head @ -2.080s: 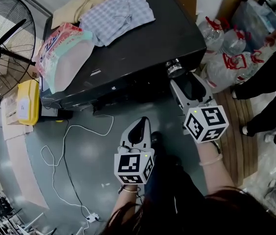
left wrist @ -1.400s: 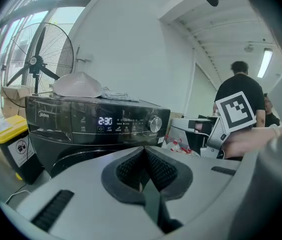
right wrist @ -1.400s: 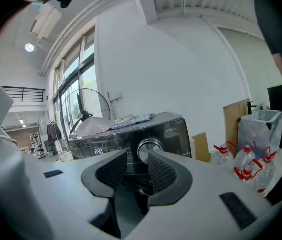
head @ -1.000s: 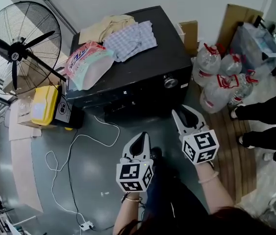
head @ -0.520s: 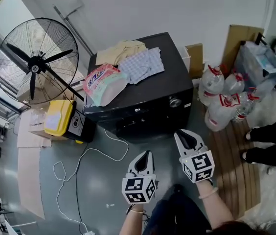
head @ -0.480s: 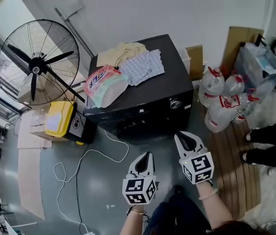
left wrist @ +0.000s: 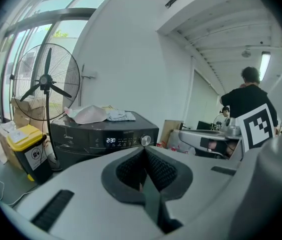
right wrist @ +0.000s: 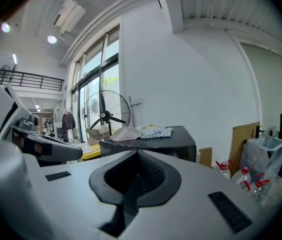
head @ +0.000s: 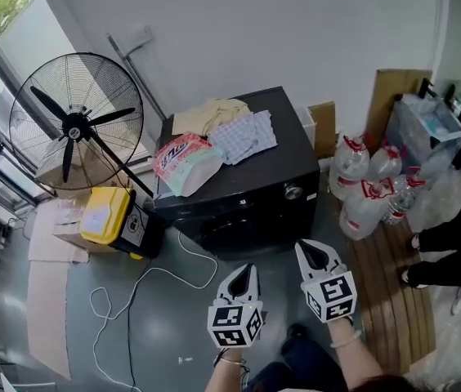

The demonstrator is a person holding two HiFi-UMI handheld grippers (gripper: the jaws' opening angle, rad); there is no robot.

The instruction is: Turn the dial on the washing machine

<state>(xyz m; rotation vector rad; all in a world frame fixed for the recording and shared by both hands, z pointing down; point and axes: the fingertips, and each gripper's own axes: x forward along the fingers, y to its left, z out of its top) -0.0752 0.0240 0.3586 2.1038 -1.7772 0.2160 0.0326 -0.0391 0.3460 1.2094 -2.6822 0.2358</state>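
Note:
The black washing machine (head: 251, 188) stands against the white wall, its silver dial (head: 293, 192) at the right end of the front panel. My left gripper (head: 247, 269) and right gripper (head: 306, 247) hover side by side above the floor, well short of the machine, and touch nothing. Seen from the left gripper view, the dial (left wrist: 145, 140) shows just beyond my left gripper (left wrist: 143, 149), whose jaws meet. My right gripper (right wrist: 137, 154) has just been closing with nothing between its jaws, and they now meet. In that view the washing machine (right wrist: 173, 143) is far off and its dial is hidden.
Folded clothes (head: 234, 131) and a pink packet (head: 183, 157) lie on the washer's top. A big standing fan (head: 71, 125) and a yellow box (head: 104, 216) are at the left. A white cable (head: 124, 292) snakes over the floor. Water bottles (head: 368, 193) and a person's legs (head: 451, 243) are at the right.
Two seconds ago my right gripper was at the dial. Both grippers have since drawn back from the washer and risen, so the machine looks smaller and farther away.

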